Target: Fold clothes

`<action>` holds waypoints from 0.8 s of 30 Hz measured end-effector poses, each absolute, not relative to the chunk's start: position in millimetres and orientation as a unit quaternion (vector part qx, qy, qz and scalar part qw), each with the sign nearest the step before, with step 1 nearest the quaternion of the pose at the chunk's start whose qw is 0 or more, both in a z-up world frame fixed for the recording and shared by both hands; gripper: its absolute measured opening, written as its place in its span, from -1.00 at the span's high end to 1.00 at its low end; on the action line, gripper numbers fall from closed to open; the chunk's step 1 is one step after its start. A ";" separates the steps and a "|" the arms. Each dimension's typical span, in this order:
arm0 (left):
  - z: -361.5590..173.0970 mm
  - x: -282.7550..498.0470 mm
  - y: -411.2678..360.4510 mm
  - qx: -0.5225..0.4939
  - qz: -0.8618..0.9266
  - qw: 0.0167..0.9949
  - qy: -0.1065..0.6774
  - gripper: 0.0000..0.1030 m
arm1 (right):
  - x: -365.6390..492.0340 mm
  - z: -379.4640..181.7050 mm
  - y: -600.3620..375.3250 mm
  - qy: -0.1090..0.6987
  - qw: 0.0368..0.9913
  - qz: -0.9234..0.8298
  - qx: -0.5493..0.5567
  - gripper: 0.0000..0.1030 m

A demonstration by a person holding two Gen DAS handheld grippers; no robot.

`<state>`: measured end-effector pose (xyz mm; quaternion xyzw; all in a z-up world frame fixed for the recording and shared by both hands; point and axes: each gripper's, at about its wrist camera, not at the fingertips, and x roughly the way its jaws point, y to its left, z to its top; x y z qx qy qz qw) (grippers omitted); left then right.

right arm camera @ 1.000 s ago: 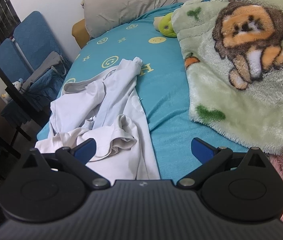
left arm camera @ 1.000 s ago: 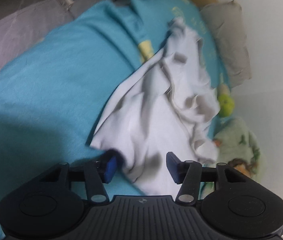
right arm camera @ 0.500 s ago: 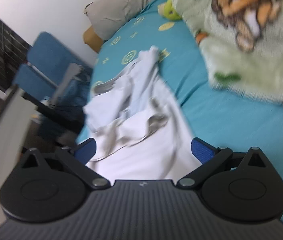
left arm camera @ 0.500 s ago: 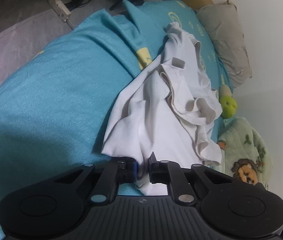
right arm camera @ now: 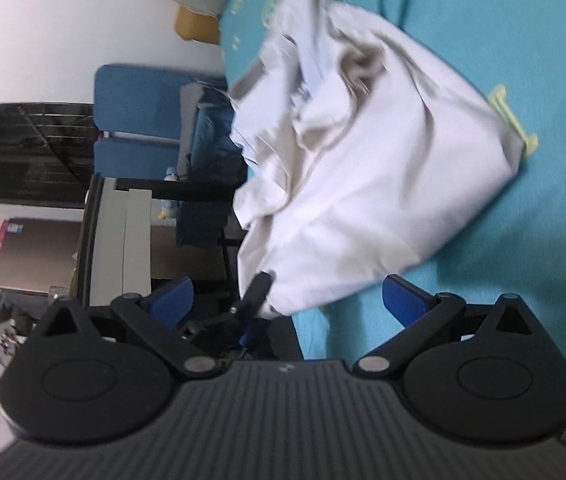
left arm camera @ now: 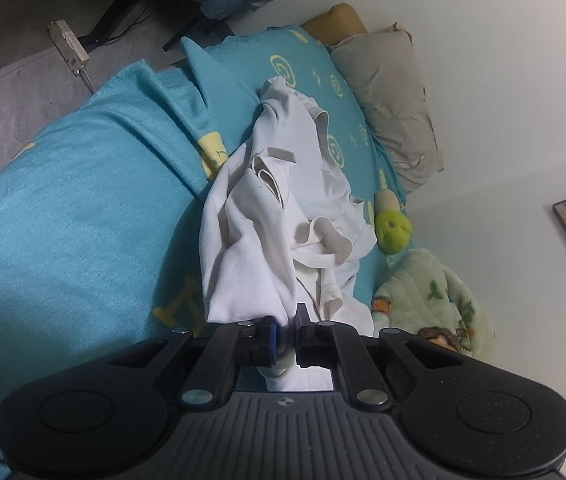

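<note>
One white garment (left arm camera: 279, 216), crumpled, on teal bedsheet (left arm camera: 67, 216); long axis runs from left gripper (left arm camera: 286, 336) toward grey pillow (left arm camera: 391, 100) at bed head. Left gripper's jaws pinched tight on near hem. Right gripper (right arm camera: 287, 300) spread wide, holding nothing, just short of cloth. One green plush toy (left arm camera: 393, 230), one fleece blanket (left arm camera: 423, 300) alongside.

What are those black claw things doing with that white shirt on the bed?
A person is starting to fold clothes using two handheld grippers. The left gripper has pinched shut on an edge of the crumpled white shirt, which lies on the blue bed. The right gripper is open beside the shirt, holding nothing. No folding is done yet.
</note>
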<state>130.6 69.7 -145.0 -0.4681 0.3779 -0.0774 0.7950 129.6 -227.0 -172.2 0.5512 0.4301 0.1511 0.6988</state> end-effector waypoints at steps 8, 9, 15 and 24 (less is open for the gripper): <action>-148.3 130.7 73.6 -0.474 -0.073 0.789 0.385 0.84 | 135.3 -193.3 -242.7 0.419 0.707 0.090 0.563 -1.00; -149.2 131.0 73.9 -0.475 -0.072 0.787 0.387 0.84 | 133.0 -194.0 -248.1 0.413 0.713 0.072 0.562 -1.00; -154.0 132.4 75.5 -0.482 -0.059 0.778 0.399 0.84 | 125.0 -202.2 -271.6 0.395 0.716 -0.003 0.576 -0.49; -181.8 138.1 83.4 -0.511 -0.019 0.736 0.444 0.34 | 131.2 -197.1 -261.6 0.408 0.747 -0.013 0.525 0.65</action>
